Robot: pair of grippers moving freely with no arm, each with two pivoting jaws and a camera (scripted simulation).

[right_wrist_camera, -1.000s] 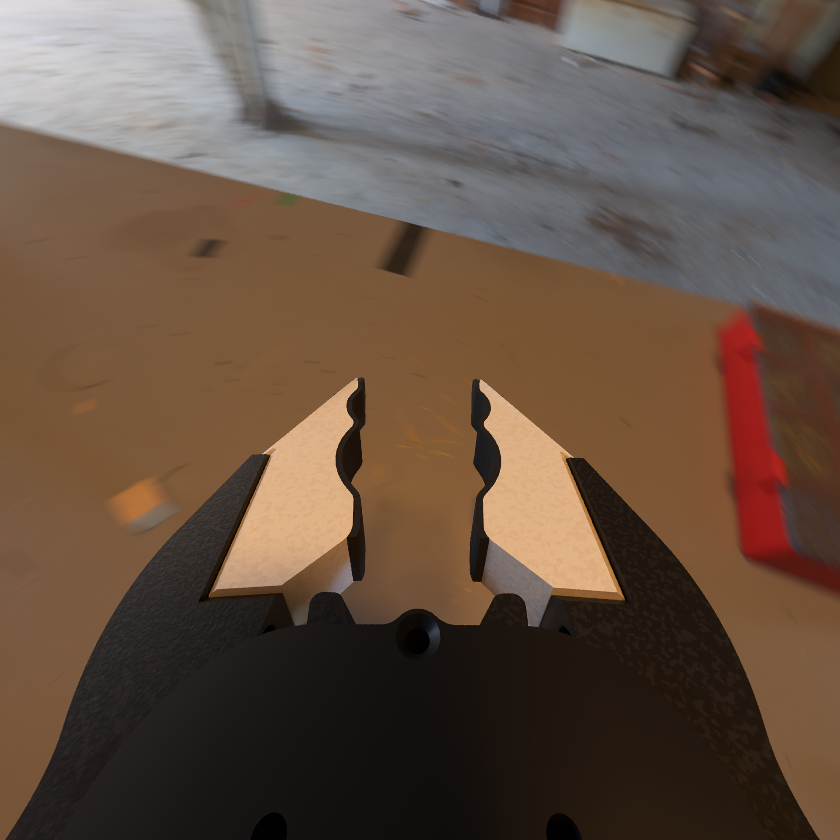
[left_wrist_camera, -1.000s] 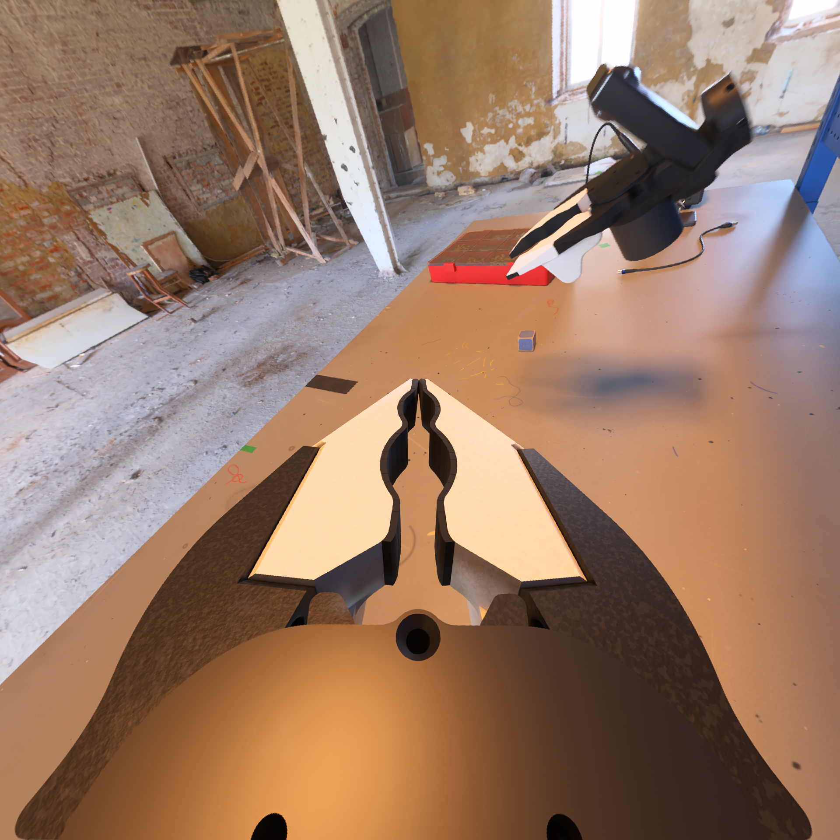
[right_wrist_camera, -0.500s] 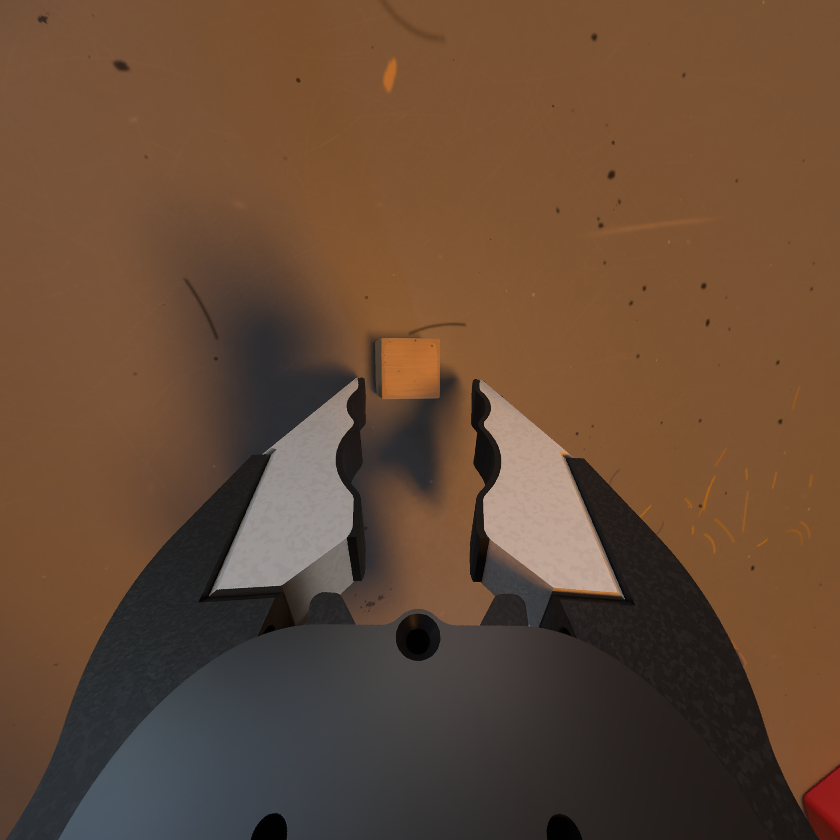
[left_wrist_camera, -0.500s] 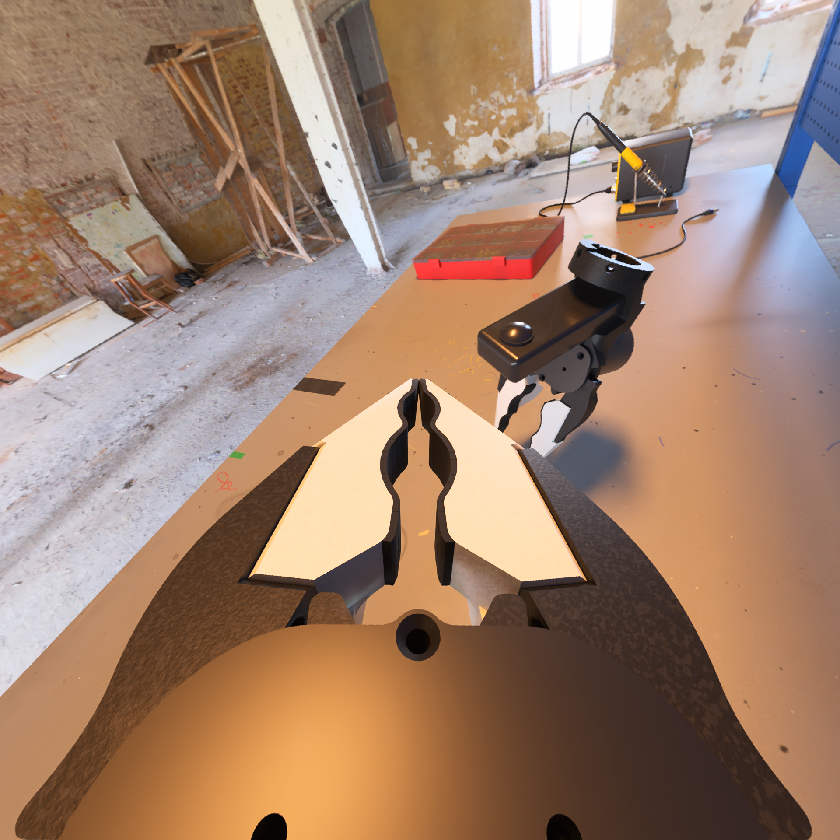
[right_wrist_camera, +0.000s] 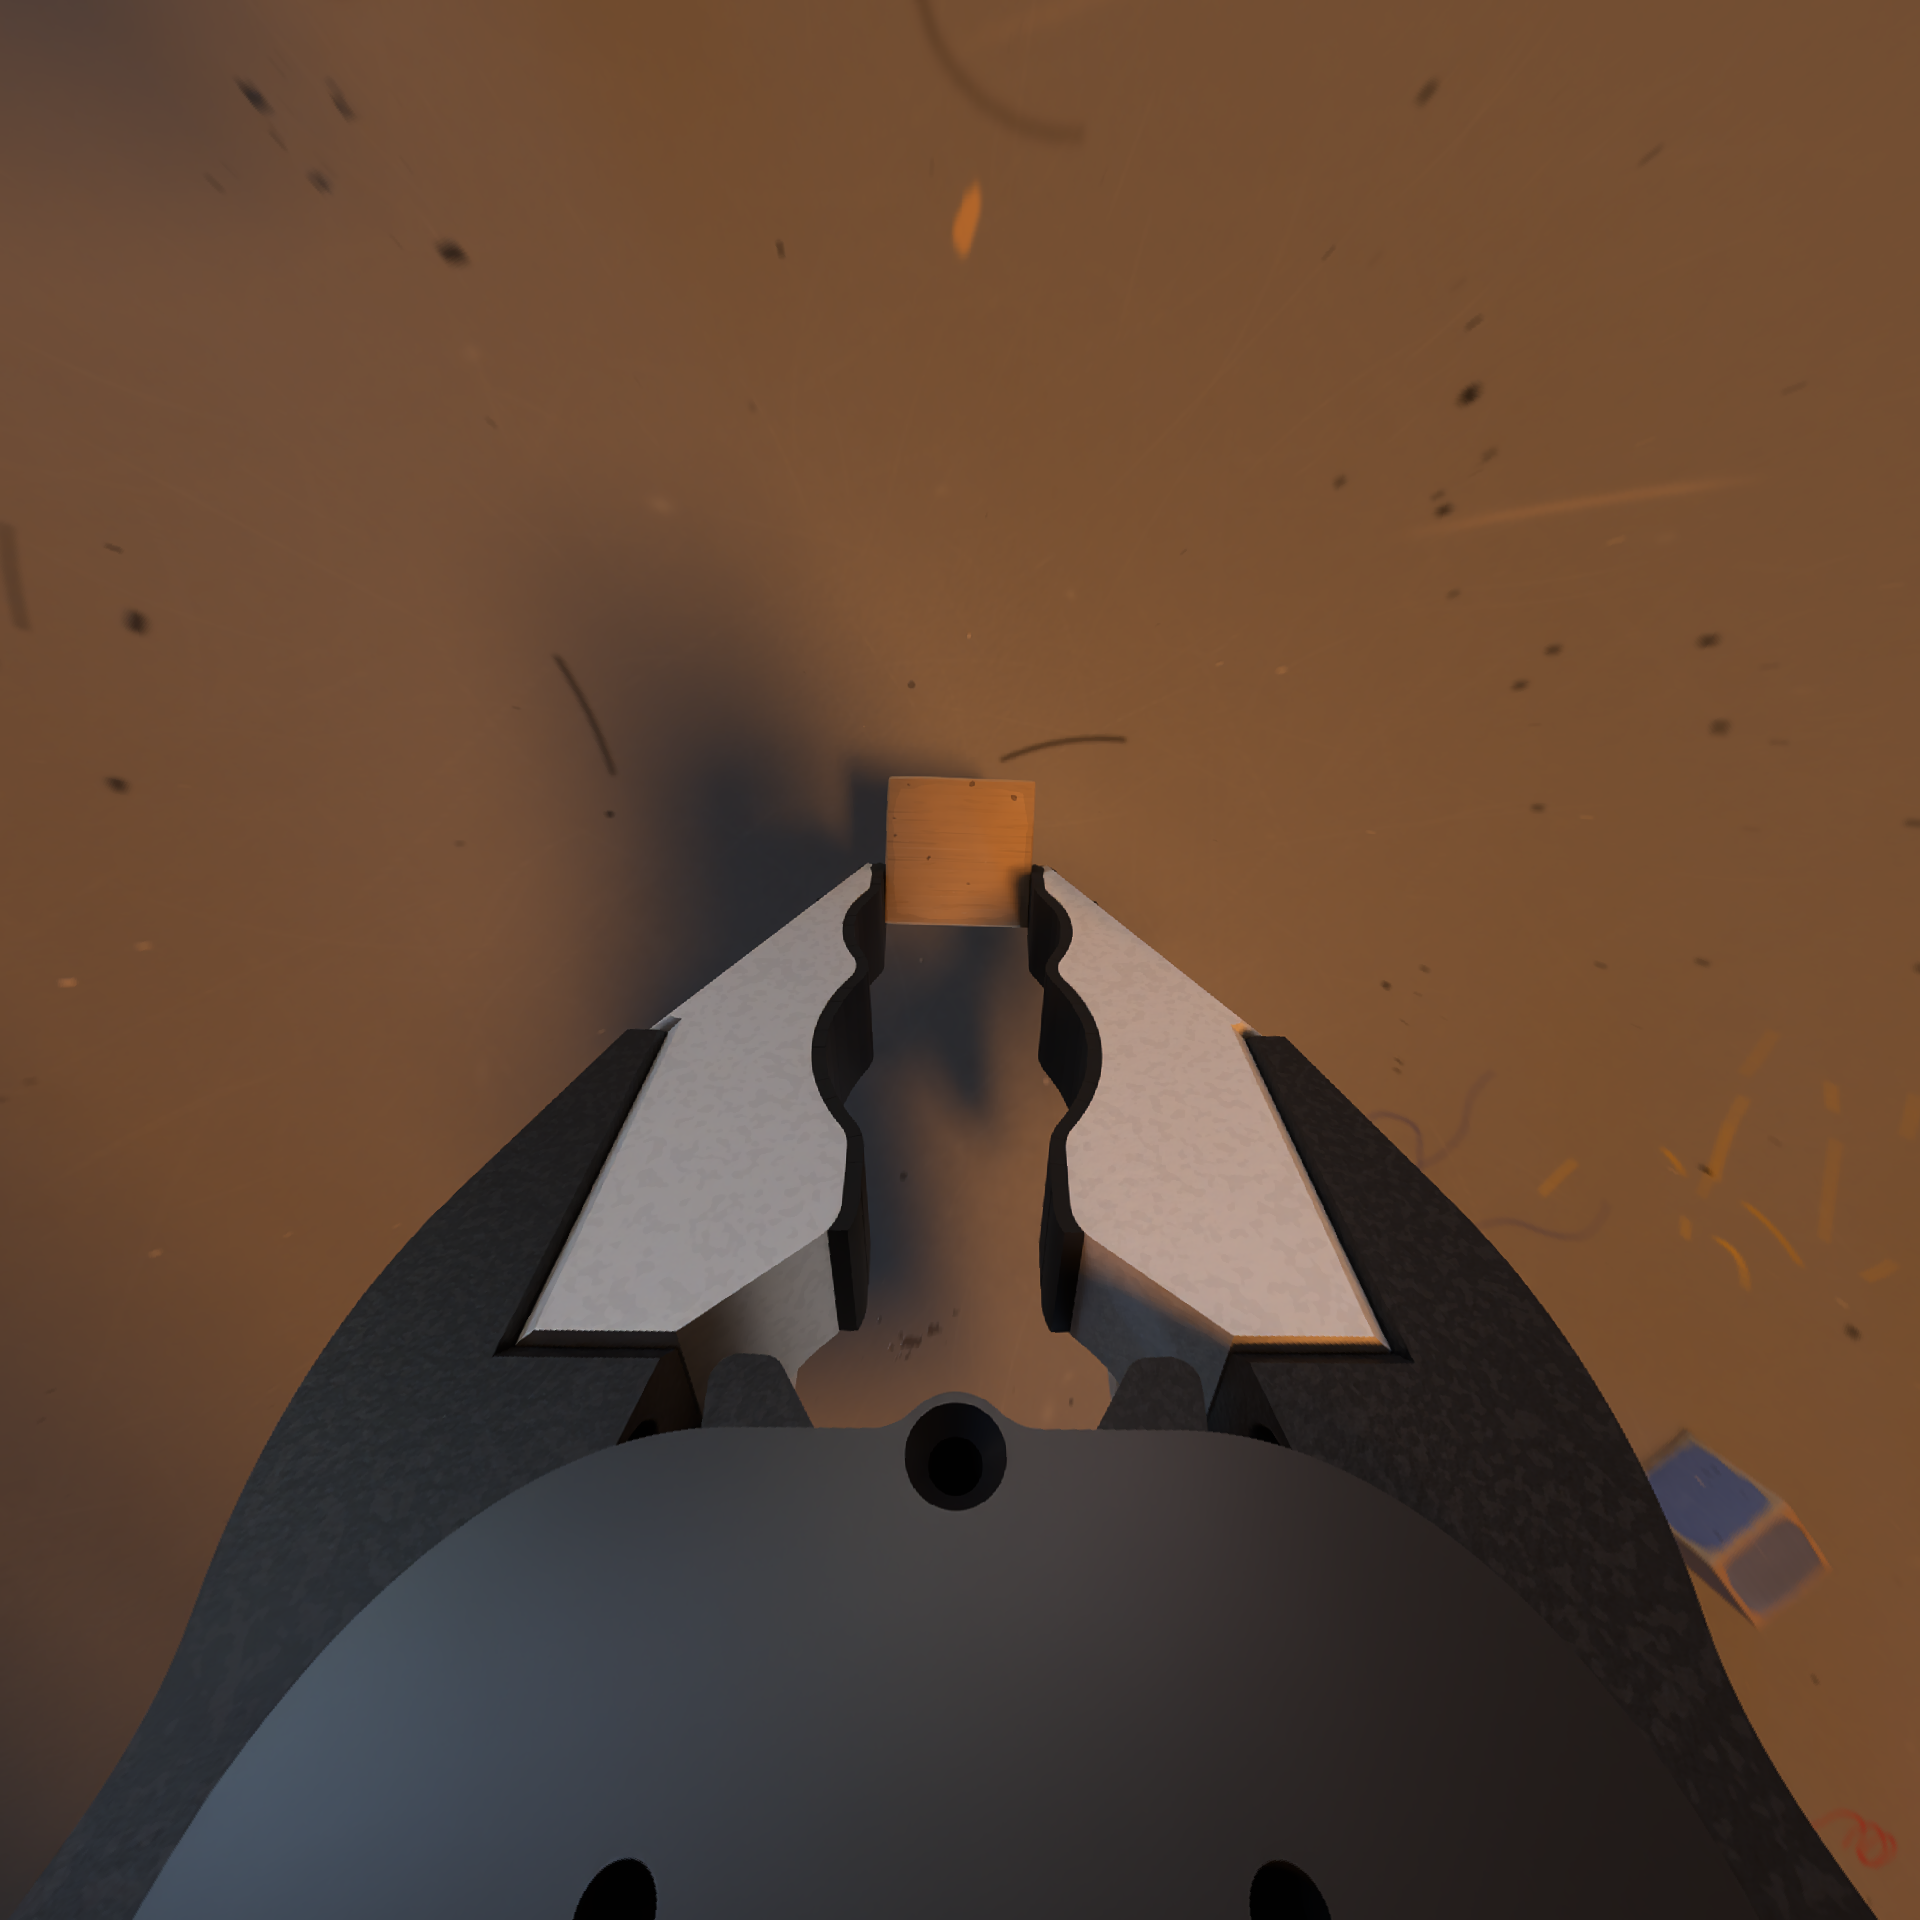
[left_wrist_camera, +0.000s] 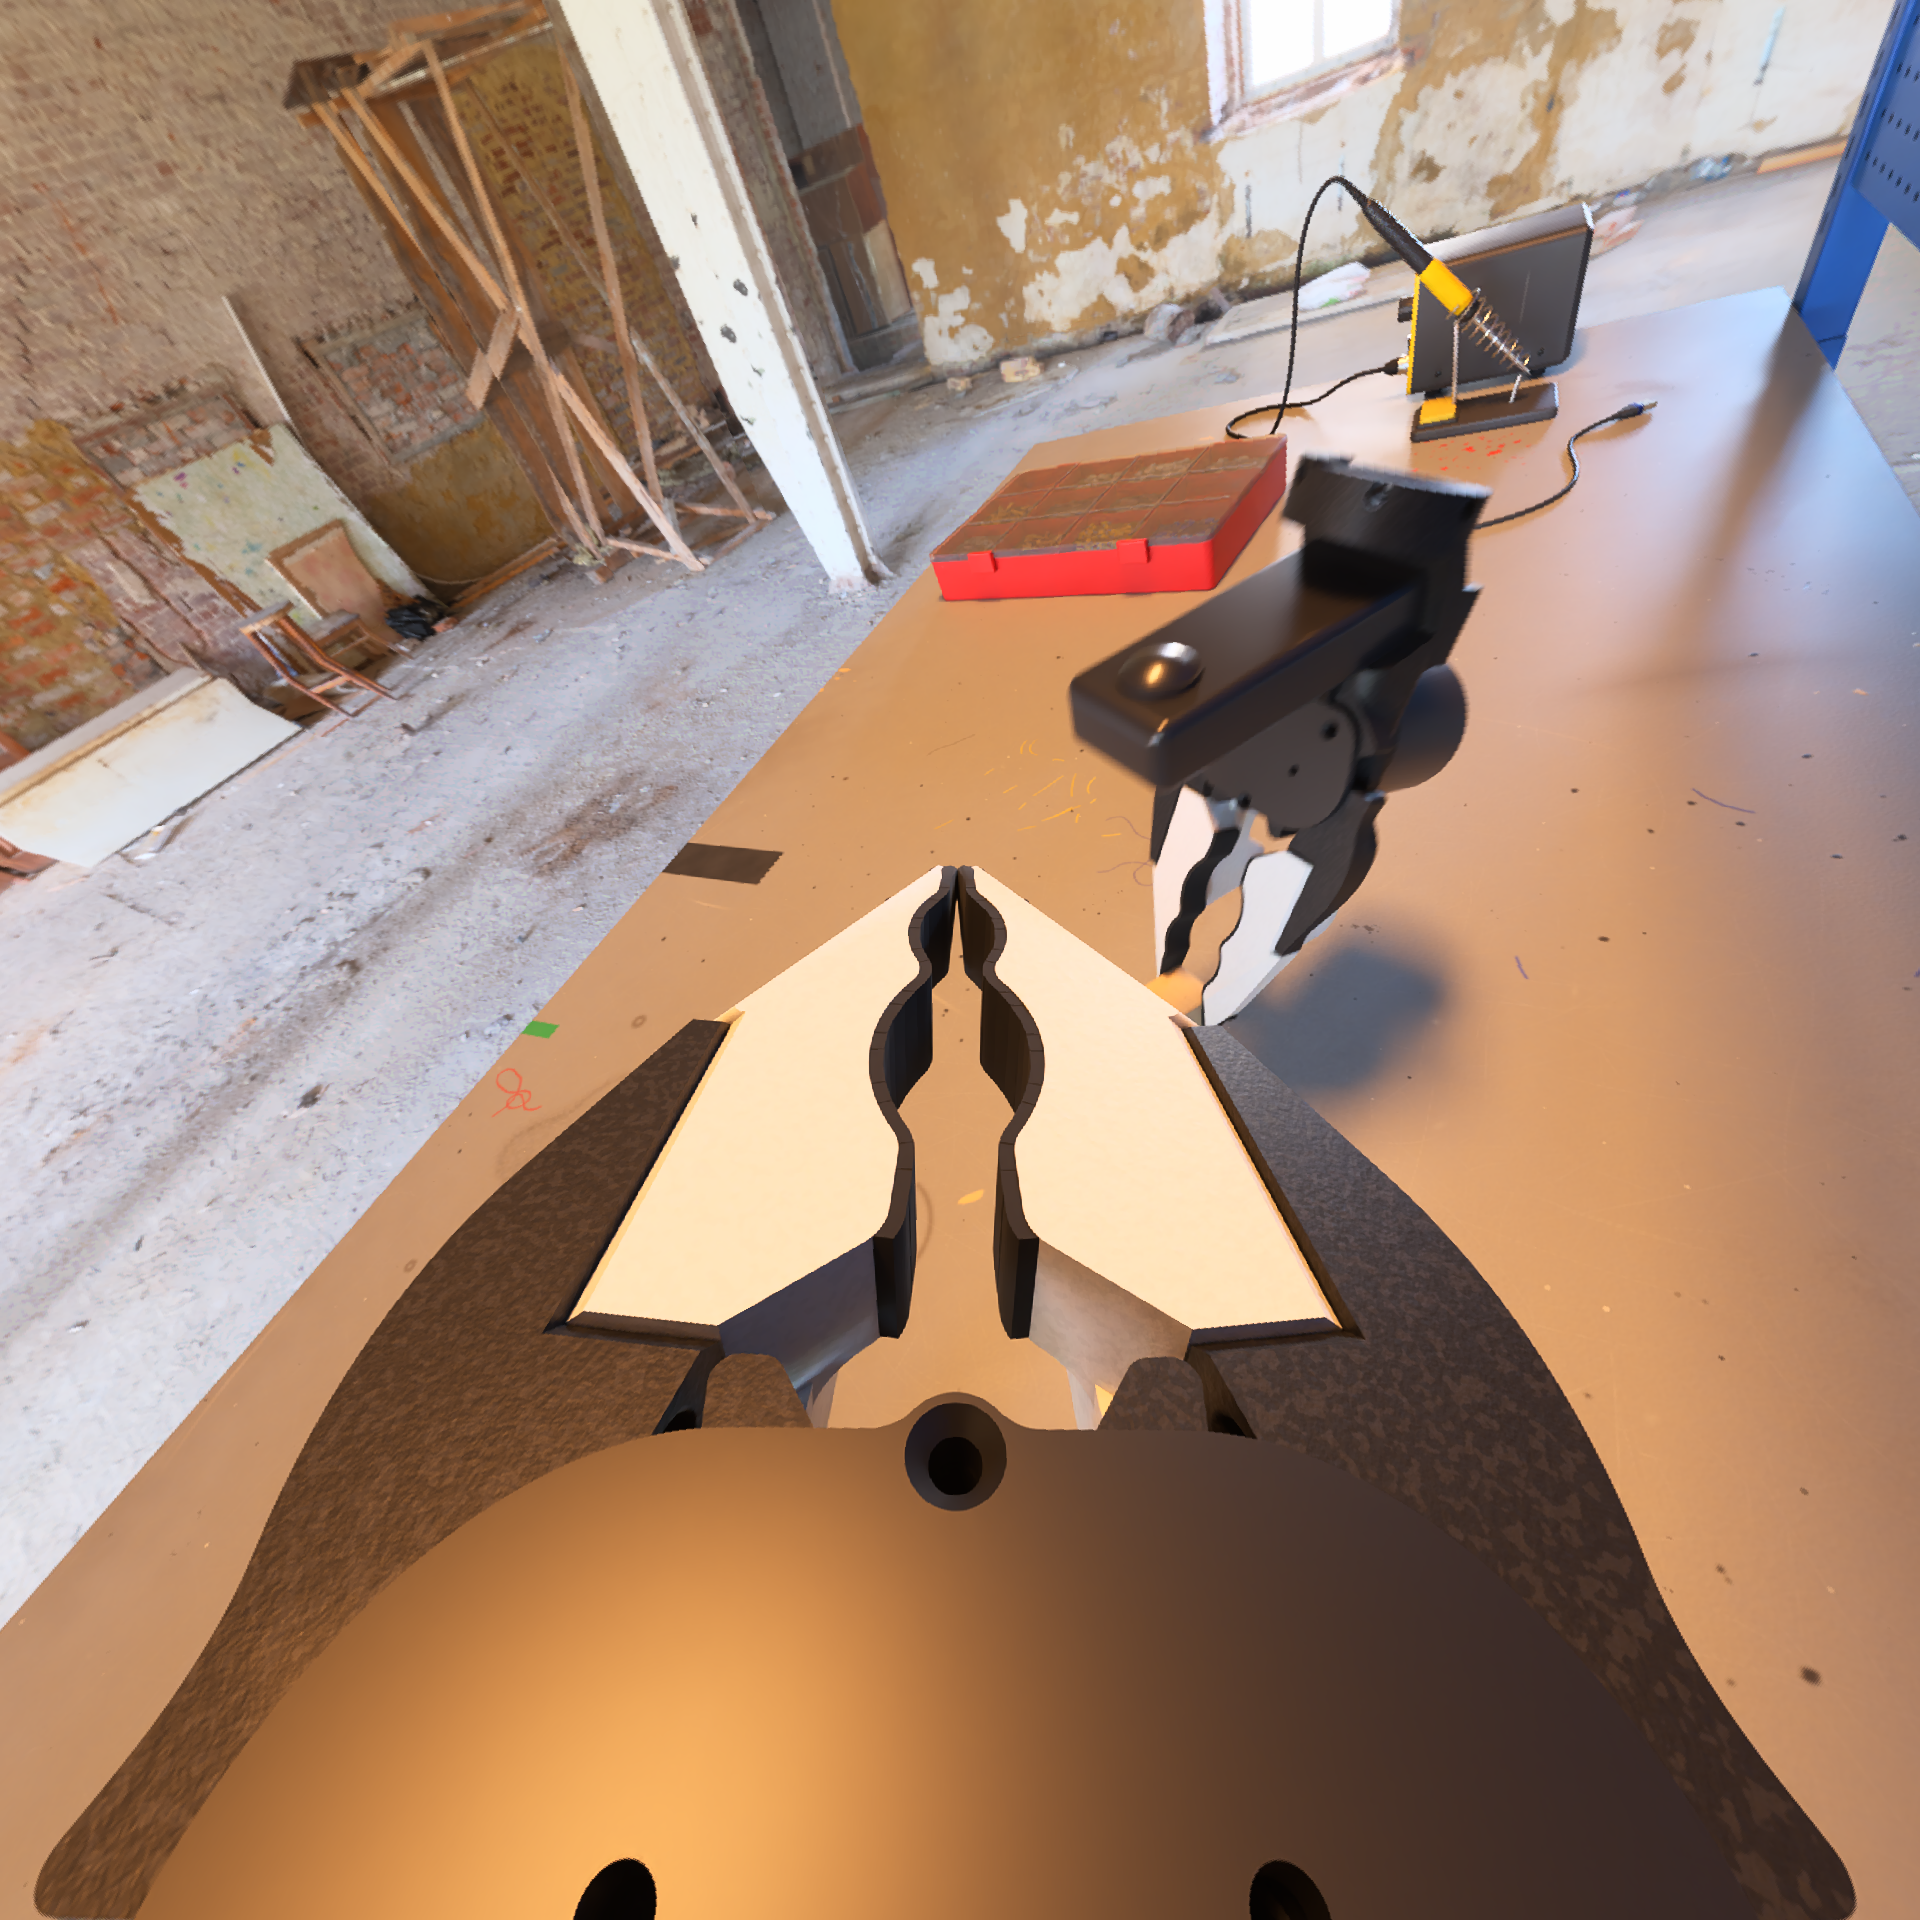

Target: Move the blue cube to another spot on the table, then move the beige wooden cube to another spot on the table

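Note:
In the right wrist view my right gripper (right_wrist_camera: 958, 881) points straight down at the table (right_wrist_camera: 416, 416), and its fingertips press both sides of the beige wooden cube (right_wrist_camera: 961, 842). The blue cube (right_wrist_camera: 1725, 1527) lies on the table at the lower right of that view, apart from the gripper. In the left wrist view the right gripper (left_wrist_camera: 1195, 997) stands tip-down just ahead and right of my left gripper (left_wrist_camera: 956, 881), with a bit of the beige cube (left_wrist_camera: 1172, 987) showing at its tips. The left gripper is shut and empty, low over the table (left_wrist_camera: 1558, 1143). The blue cube is hidden in the left view.
A red compartment box (left_wrist_camera: 1112, 520) lies at the far left edge of the table. A soldering station (left_wrist_camera: 1486, 312) with cables stands at the far end. The table's left edge (left_wrist_camera: 623, 987) drops to a concrete floor. A blue cabinet (left_wrist_camera: 1860, 156) stands far right.
My right gripper swung down over the beige cube, lowered around it and closed its fingers onto it. The left gripper stayed shut and barely moved.

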